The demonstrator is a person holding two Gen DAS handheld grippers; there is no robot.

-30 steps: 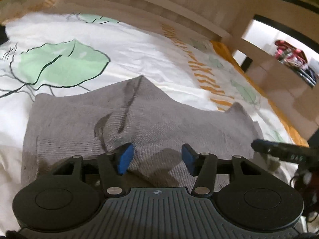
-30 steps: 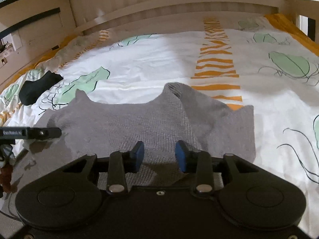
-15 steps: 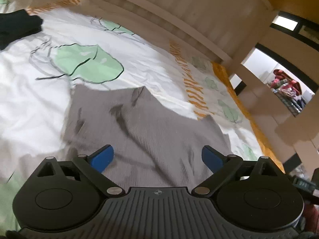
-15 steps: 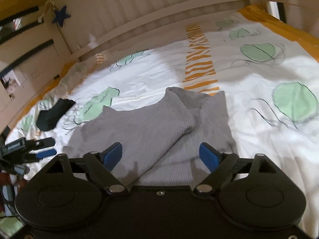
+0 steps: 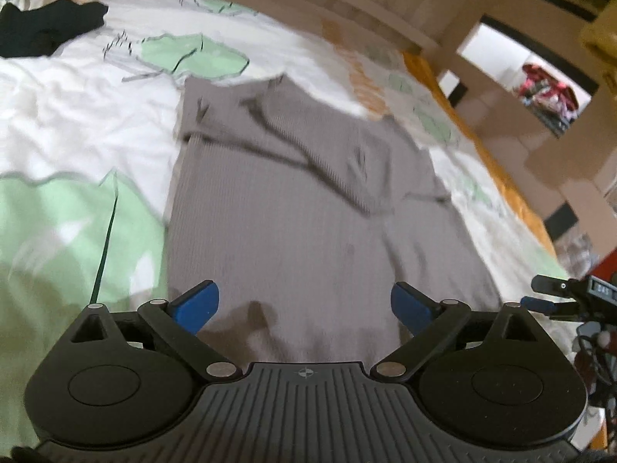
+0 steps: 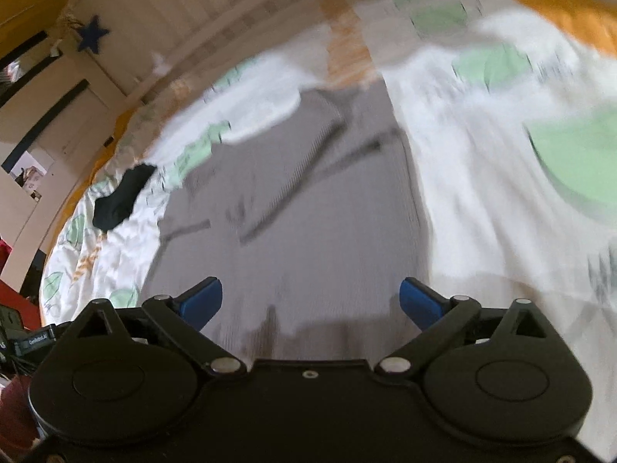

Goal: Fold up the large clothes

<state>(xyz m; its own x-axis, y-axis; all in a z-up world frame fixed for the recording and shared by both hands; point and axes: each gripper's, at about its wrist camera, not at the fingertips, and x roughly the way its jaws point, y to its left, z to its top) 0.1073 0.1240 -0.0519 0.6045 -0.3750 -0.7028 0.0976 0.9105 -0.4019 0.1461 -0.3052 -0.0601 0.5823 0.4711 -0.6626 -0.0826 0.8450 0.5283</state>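
A grey ribbed knit garment lies spread on the bed with a sleeve folded across its upper part. It also shows, blurred, in the right wrist view. My left gripper is open and empty, held above the garment's near hem. My right gripper is open and empty above the same near edge. The right gripper's tip shows at the right edge of the left wrist view.
The bed cover is white with green leaves and orange stripes. A black garment lies at the far left; it also shows in the right wrist view. A wooden slatted bed rail runs along the far side.
Both grippers opened wide, let go of the grey garment and pulled back and up. The garment now lies flat with more of its near half in view.
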